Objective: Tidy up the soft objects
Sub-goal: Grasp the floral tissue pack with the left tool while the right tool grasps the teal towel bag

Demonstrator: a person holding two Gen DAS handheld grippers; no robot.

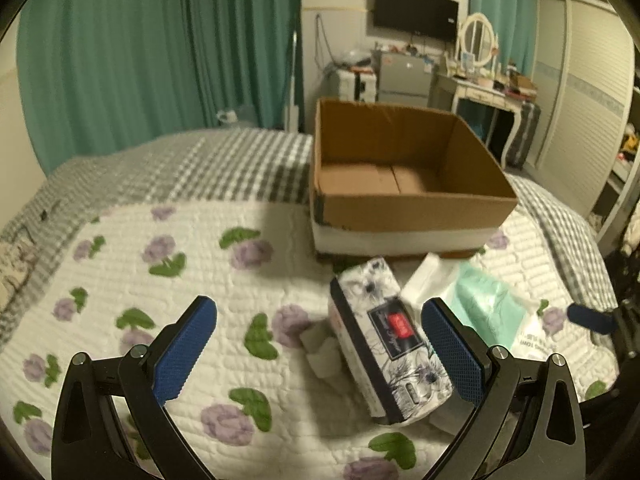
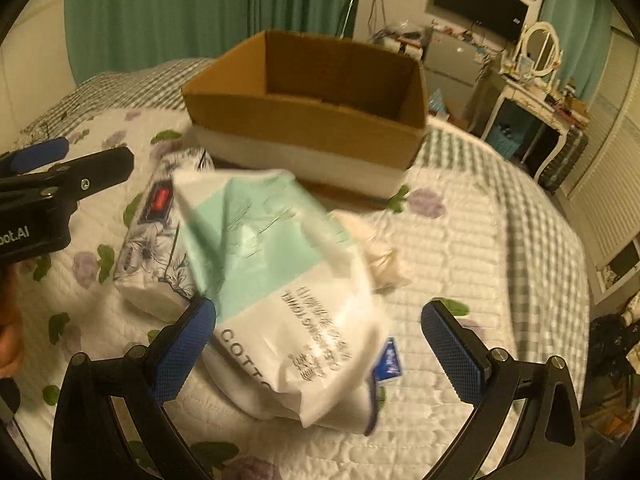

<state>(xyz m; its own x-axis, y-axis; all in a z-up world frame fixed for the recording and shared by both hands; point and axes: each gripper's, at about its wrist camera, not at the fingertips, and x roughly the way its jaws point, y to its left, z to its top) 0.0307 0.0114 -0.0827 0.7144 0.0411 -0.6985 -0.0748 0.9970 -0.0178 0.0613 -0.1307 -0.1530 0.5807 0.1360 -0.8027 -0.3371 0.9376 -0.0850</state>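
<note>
Between claw pads, tissue pack lengthwise toward box

This is a bedroom in a home. A bed fills the lower half of both views, spread with a grey checked sheet and a white quilted cover printed with purple flowers and green leaves. Teal curtains hang across the upper left of the frame. At the upper right, a dark flat screen is mounted on the pale wall above a small grey fridge, and beside it stands a white dressing table with an oval mirror and a cluttered top. Along the right edge runs a wardrobe with pale slatted sliding doors.
</note>
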